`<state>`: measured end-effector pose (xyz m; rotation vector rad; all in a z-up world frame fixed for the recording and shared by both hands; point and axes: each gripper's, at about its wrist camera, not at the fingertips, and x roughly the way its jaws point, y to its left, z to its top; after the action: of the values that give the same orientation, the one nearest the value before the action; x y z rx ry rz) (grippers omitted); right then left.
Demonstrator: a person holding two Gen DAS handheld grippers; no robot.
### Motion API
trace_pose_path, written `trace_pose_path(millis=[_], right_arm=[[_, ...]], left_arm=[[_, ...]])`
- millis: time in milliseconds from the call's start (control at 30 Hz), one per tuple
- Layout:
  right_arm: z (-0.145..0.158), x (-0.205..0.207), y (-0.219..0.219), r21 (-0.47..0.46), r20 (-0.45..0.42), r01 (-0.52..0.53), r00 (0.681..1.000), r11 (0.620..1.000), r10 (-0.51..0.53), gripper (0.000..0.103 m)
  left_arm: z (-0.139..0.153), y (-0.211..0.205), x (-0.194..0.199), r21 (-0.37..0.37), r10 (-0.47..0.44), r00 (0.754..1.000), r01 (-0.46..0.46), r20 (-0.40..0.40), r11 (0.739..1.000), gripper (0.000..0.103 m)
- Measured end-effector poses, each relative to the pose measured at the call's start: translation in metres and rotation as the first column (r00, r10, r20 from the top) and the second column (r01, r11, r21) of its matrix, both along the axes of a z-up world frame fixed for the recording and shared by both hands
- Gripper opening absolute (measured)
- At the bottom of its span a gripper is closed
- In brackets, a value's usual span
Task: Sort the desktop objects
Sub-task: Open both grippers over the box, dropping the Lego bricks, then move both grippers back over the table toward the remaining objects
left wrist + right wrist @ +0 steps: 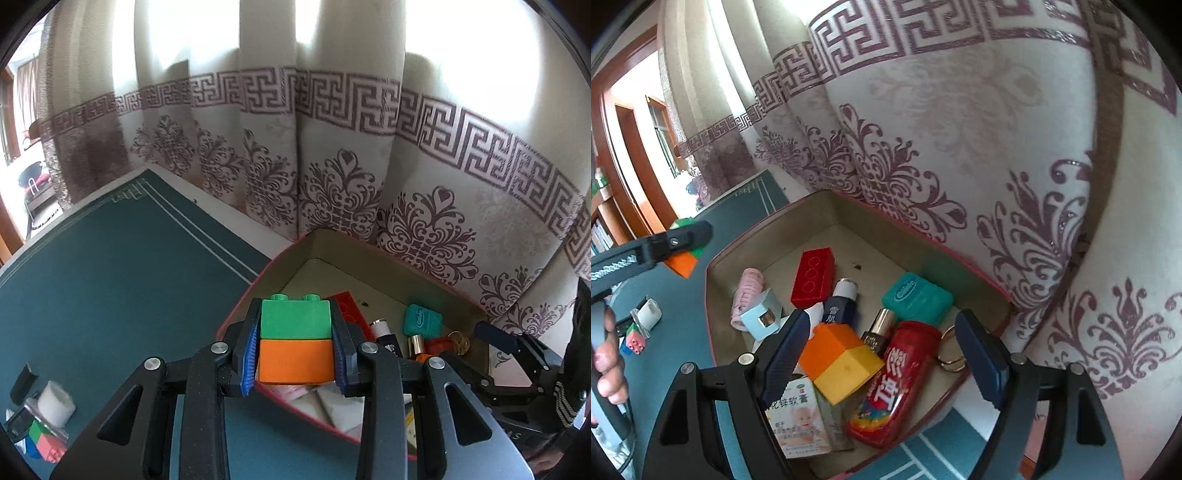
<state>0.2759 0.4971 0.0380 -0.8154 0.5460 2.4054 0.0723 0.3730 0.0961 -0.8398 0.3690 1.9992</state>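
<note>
Left tongs point(294, 341) clamp green-orange blocks point(294, 343), seemingly above box point(236, 314) rim.

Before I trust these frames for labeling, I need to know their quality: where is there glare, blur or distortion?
Left wrist view: window light behind the curtain blows out the top; the green-and-orange block in the left hand-held gripper is sharp; the table mat lines bow. Right wrist view: evenly lit box, readable red tube; the frame edges curve strongly.

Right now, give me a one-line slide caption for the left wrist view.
Left hand-held gripper clamps a green-on-orange block stack at the rim of the red-edged box of sorted items.
</note>
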Motion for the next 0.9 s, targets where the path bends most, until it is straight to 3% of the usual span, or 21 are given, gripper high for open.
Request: trace_pose_path(millis=[67,133,400,900], right_arm=[[0.001,0.001,0.002,0.001,-0.002,0.002,1.0,1.0,-0.002,0.084],[0.001,0.002,0.004,0.006,-0.003,0.005,1.0,1.0,-0.005,0.084],[0.002,-0.002,0.002,-0.008,-0.001,-0.002,1.0,1.0,0.002,0.084],[0.015,-0.023,-0.036,0.026,-0.009,-0.076,0.997,0.997,0.076,0.086]], left_arm=[[-0.003,0.004,0.0,-0.005,-0.006,1.0,0.006,0.011,1.0,0.061],[-0.002,0.004,0.0,0.003,0.006,1.0,-0.006,0.001,1.0,0.07],[0.0,-0.01,-0.007,0.0,0.044,0.999,-0.044,-0.007,0.999,0.07],[0.002,-0.077,-0.032,0.018,0.216,0.976,-0.216,-0.007,0.976,0.07]])
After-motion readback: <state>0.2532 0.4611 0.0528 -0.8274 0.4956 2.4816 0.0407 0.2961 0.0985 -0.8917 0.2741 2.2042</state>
